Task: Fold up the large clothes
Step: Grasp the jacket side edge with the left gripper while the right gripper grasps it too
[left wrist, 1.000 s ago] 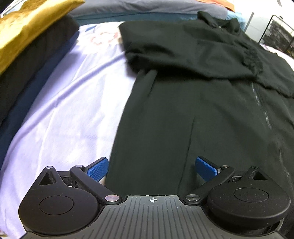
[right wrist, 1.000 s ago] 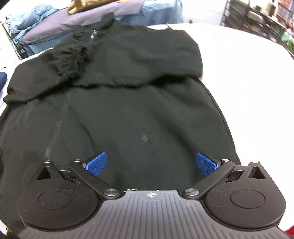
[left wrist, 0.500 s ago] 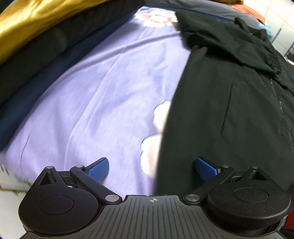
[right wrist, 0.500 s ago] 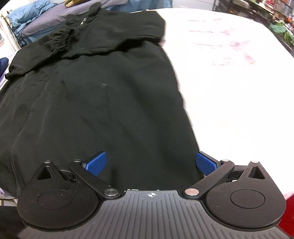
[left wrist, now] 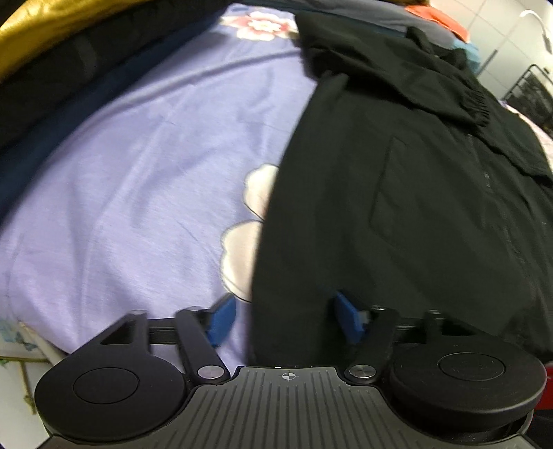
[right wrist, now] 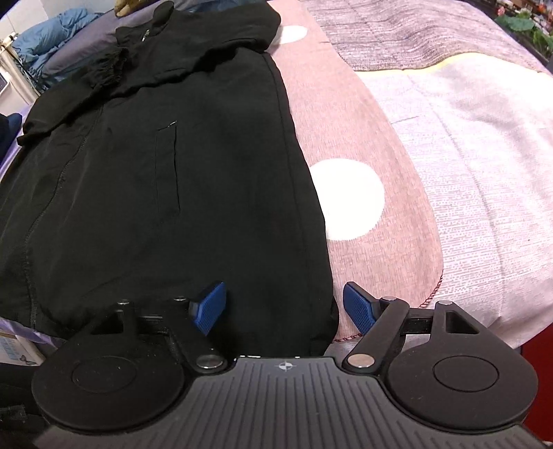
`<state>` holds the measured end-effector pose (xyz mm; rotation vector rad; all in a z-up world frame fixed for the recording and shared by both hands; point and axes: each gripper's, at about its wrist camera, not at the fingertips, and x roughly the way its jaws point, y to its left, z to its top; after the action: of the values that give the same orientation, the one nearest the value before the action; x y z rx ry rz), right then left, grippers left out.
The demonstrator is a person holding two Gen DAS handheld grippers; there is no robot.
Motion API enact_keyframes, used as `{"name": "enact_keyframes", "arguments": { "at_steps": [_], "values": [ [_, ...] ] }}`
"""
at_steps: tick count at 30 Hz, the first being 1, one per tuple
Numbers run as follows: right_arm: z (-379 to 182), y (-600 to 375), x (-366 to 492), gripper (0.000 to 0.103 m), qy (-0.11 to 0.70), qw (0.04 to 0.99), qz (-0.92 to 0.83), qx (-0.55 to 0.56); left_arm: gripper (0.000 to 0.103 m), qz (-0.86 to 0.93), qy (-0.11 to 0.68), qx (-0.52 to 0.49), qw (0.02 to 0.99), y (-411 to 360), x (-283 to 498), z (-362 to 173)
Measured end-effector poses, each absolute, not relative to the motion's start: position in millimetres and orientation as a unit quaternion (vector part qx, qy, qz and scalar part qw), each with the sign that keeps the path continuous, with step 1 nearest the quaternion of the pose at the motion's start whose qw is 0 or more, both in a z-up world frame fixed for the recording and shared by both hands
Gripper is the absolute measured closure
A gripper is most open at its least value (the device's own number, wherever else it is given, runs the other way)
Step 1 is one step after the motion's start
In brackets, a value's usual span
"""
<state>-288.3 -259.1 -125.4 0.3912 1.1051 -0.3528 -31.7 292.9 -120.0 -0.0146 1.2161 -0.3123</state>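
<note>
In the left wrist view, the left gripper [left wrist: 281,319] points steeply down at the near left corner of the large black zip-front jacket [left wrist: 397,193], which lies flat on the lilac bedsheet with pale flower prints [left wrist: 138,179]. Its blue pads stand apart with the jacket's left edge between them — no pad visibly presses the cloth, though the picture is blurred. The jacket's sleeves are already folded across the chest, so the step in hand looks like taking hold of the hem corners for the fold of the body. Beside the sheet, a golden satin cushion [left wrist: 52,24] and dark folded bedding [left wrist: 62,89] lie well apart from the jacket and should not interfere.

In the right wrist view, the right gripper [right wrist: 285,307] straddles the jacket's near right corner over a pink blanket with white dots [right wrist: 363,138]. Its jaws are closing, the hem corner between them, the pads not yet pressing it. The next move calls for both pads to pinch the full thickness of the hem, then a level lift toward the collar — thin slippery fabric may slide out of a shallow bite. A blue quilted garment [right wrist: 52,38] sits beyond the collar, clear of the fold.
</note>
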Motion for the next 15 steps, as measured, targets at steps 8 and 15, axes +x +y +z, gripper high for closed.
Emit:
{"name": "enact_keyframes", "arguments": {
  "at_steps": [8,15],
  "values": [
    [-128.6,-273.8,-284.3,0.02,0.535,0.805,-0.148,0.211,0.0,-0.171,0.584,-0.003,0.793,295.2,-29.3,-124.3],
    [-127.6,-280.0,-293.4,0.021,0.536,0.798,-0.133,0.239,0.0,-0.161,0.584,-0.038,0.794,304.1,-34.1,-132.8]
  ]
}}
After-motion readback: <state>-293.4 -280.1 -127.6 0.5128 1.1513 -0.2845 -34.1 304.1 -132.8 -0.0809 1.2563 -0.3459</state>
